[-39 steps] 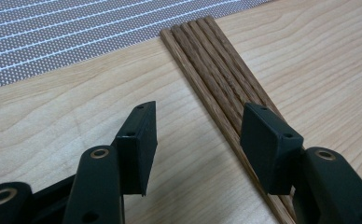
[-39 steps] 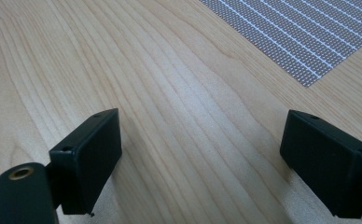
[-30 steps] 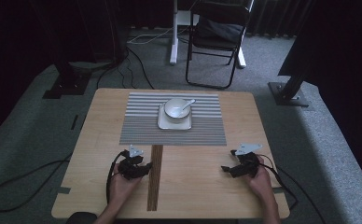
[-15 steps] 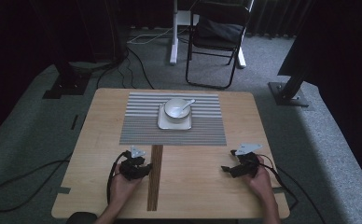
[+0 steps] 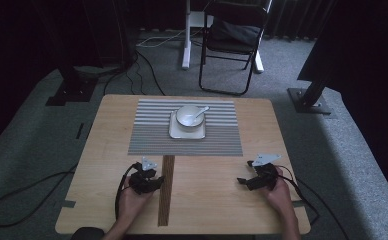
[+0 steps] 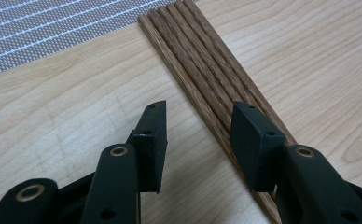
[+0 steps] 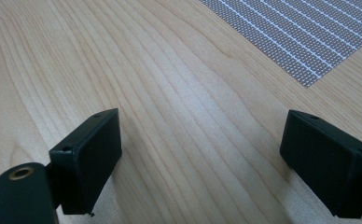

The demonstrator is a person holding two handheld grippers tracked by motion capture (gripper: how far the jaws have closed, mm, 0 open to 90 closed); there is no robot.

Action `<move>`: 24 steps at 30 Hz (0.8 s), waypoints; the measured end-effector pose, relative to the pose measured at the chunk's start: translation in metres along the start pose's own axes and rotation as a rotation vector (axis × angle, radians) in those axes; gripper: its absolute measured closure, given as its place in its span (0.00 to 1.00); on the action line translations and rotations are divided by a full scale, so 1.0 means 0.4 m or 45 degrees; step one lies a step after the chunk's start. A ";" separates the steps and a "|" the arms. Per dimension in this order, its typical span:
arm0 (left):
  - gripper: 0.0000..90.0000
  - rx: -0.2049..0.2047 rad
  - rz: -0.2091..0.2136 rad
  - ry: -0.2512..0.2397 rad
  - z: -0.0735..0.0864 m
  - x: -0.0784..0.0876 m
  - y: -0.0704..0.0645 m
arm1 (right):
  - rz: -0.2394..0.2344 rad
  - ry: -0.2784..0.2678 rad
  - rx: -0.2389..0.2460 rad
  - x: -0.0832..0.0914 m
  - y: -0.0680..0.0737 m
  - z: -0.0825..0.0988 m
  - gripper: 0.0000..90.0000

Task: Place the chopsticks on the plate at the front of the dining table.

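left claw [image 6: 198, 140] half-open, jaws just closing in, astride wooden sticks [image 6: 207, 65]' near edge, not gripping; sticks run lengthwise away toward placemat [image 6: 53, 28]; right claw [image 7: 202, 158] released wide, well apart

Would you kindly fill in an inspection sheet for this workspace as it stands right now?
Surface: light wooden table, with a grey striped placemat on its far half.
Job's things: bundle of brown wooden sticks lying flat on the table, its far end at the placemat's near edge.
Clutter: white bowl with a spoon in it, on a square plate on the placemat.
Grippers: left claw open, jaws just been closing, one over the sticks; pads not pressing. Right claw open wide above bare wood.
Cables: one trails from each claw; more lie on the floor.
Surroundings: grey carpet, folding chair beyond the table, dark stands.
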State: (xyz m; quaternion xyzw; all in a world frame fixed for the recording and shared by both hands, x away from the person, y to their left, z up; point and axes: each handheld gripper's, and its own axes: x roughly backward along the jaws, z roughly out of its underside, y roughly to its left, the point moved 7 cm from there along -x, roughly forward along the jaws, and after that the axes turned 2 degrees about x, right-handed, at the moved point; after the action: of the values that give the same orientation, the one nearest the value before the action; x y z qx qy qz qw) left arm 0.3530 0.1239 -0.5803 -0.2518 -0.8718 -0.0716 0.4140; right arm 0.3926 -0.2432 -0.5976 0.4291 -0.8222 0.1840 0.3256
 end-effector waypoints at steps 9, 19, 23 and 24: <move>0.65 -0.004 -0.018 0.003 0.004 0.004 -0.008 | 0.000 0.000 0.001 0.000 0.000 0.000 0.13; 0.65 0.002 -0.062 0.005 0.003 0.006 0.007 | 0.000 0.000 -0.001 0.000 0.000 0.000 0.13; 0.65 0.008 -0.053 0.003 0.003 0.009 0.004 | 0.000 0.000 0.000 0.000 0.000 0.000 0.14; 0.65 0.008 -0.052 0.003 0.003 0.009 0.002 | 0.000 0.000 0.000 0.000 0.000 0.000 0.13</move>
State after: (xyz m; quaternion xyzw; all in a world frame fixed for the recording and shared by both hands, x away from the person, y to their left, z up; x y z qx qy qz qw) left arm 0.3507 0.1265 -0.5782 -0.2326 -0.8765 -0.0774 0.4144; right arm 0.3926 -0.2432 -0.5976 0.4291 -0.8222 0.1840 0.3256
